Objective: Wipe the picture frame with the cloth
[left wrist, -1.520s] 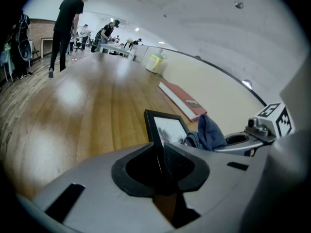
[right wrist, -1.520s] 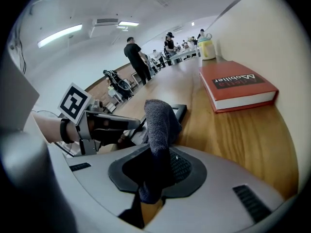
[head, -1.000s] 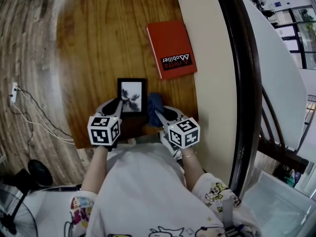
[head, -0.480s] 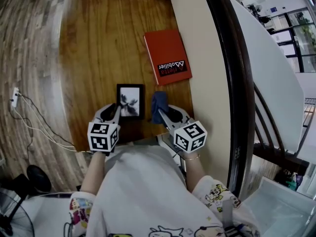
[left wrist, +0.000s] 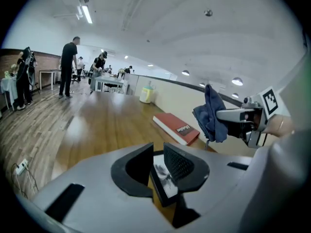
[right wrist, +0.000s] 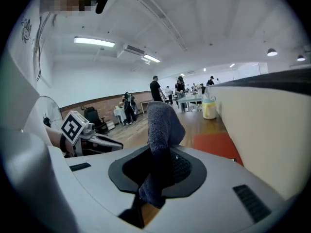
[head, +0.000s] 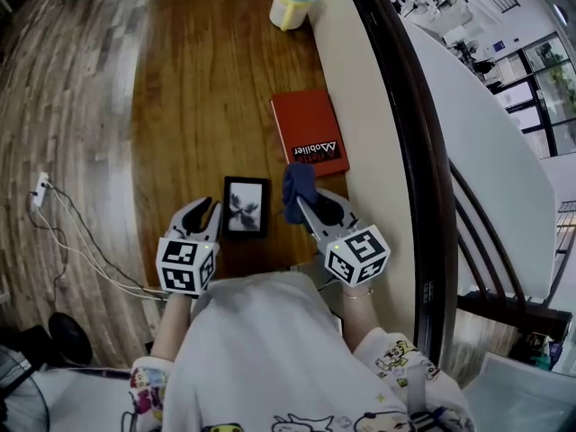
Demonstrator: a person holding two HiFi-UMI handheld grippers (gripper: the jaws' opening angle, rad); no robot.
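Well, black picture frame (monochrome print)

The wooden table bears a red book and, at its far end, a pale yellow container.

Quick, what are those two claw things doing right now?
Left gripper: jaws closed on the picture frame.
Right gripper: jaws closed on the blue cloth.

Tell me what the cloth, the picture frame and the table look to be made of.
The cloth: soft dark blue fabric, matte, and a fine textured weave shows. The picture frame: black smooth border, wood or plastic, cannot tell which. The table: brown wood or veneer, glossy, with grain and light reflections.
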